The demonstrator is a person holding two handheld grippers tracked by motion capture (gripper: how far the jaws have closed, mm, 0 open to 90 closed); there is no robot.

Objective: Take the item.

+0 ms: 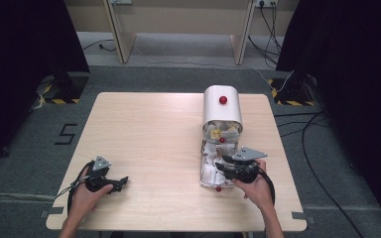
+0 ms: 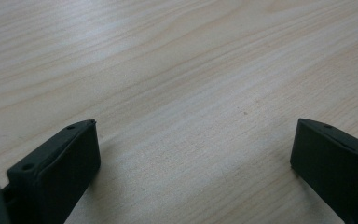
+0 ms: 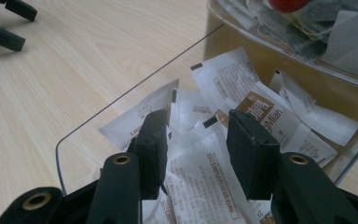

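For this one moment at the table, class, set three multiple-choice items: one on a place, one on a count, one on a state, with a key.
1. Where do the white paper sachets lie?
A. on a clear plastic flap in front of the white round-topped box
B. on the floor
C. under the left gripper

2. How many red knobs show in the high view?
A. one
B. three
C. five

3. How do the right gripper's jaws stand?
A. clamped flat on the bare table
B. open above the sachets
C. shut on a knob

Key: A, the clear plastic flap bears them before the box; B, knobs on the box top, at its mouth and at the flap's end; B, a gap shows between the jaws.
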